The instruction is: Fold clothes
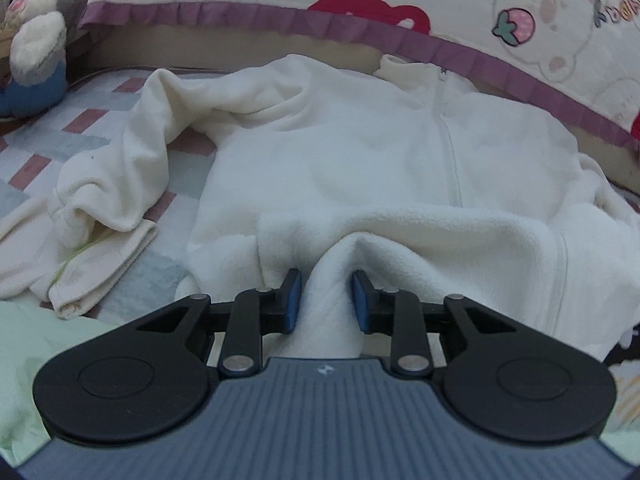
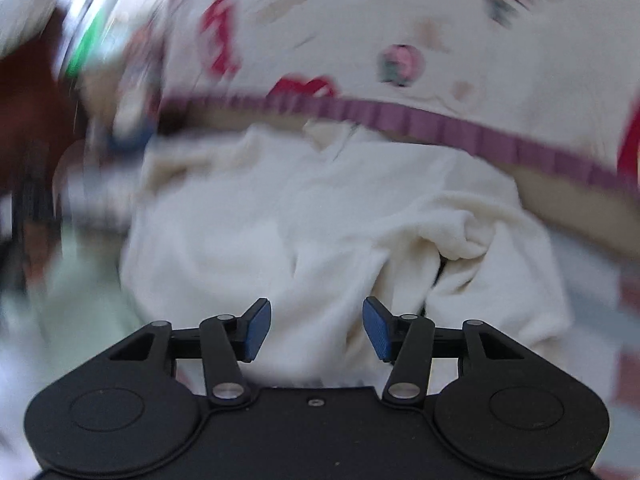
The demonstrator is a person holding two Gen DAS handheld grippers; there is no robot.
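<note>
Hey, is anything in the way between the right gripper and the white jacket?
Nothing visible. The right gripper is open with nothing between its fingers, and the jacket lies directly ahead of it on the bed, uncovered. The left gripper is already pinching a fold of the hem.

The left tool points downward, its blue pads pinching a raised fold of fleece. The right tool also tilts down, pads spread apart with nothing gripped between them.
</note>
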